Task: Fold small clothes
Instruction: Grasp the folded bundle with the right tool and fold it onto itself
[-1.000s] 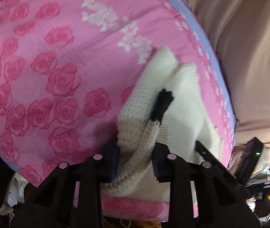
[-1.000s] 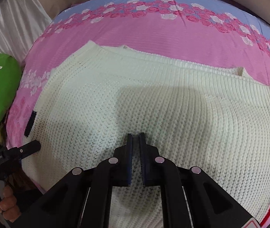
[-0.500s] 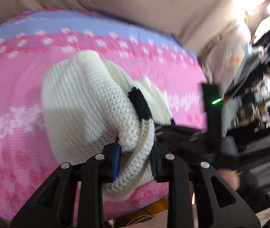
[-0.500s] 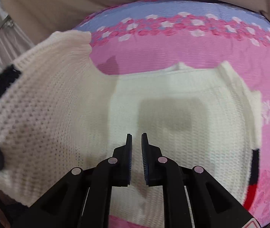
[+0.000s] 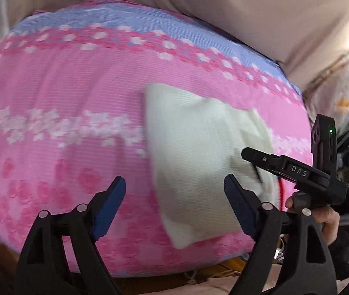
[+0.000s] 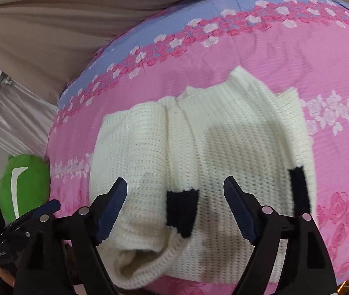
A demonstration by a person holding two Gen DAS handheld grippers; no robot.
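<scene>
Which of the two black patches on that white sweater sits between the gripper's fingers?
The black patch on the folded-over sleeve, lying mid-sweater between the open right gripper fingers. The other black cuff lies outside, at the right edge.

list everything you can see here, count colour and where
sweater: 1, cream knit with black cuffs, partly folded on the blanket
blanket: 1, pink with roses and a blue edge, under the sweater
cushion: 1, green with a white mark, left of the blanket
backdrop cloth: 1, beige, behind the blanket
left tongs: 1, black with blue pads, open, empty
right tongs: 1, black with blue pads, open over the sweater
</scene>
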